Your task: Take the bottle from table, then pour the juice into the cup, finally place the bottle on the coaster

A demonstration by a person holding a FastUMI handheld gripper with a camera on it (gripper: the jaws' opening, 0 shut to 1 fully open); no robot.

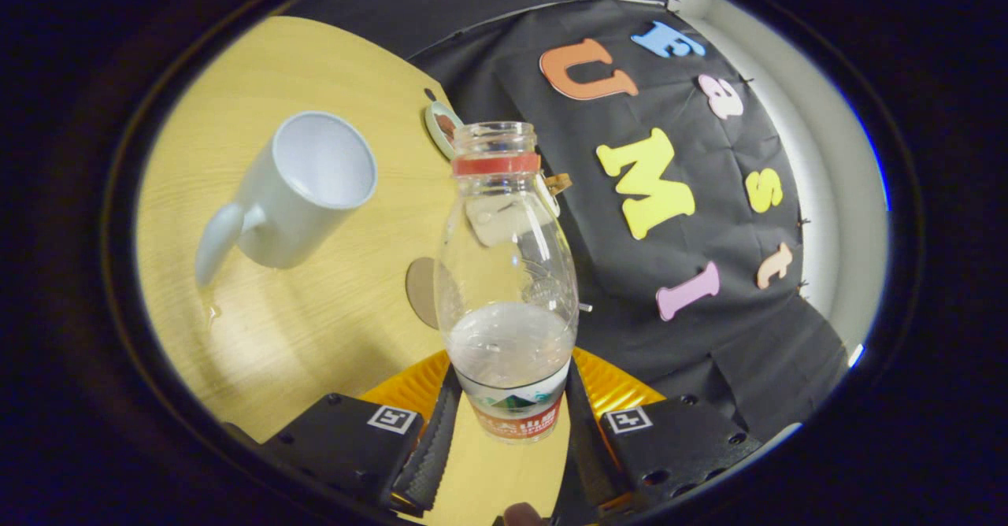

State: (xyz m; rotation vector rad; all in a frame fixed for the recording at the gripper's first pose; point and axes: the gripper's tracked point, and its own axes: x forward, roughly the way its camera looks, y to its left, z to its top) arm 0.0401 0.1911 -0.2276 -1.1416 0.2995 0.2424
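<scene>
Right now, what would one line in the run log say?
gripper: shut on bottle | bottle: uncapped, some liquid inside, lifted | cup: on table, beyond fingers | coaster: behind bottle

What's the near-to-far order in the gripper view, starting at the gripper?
gripper, fingers pressed on both sides of the bottle → brown round coaster just behind the bottle → white mug → small round object at the far table edge.
</scene>
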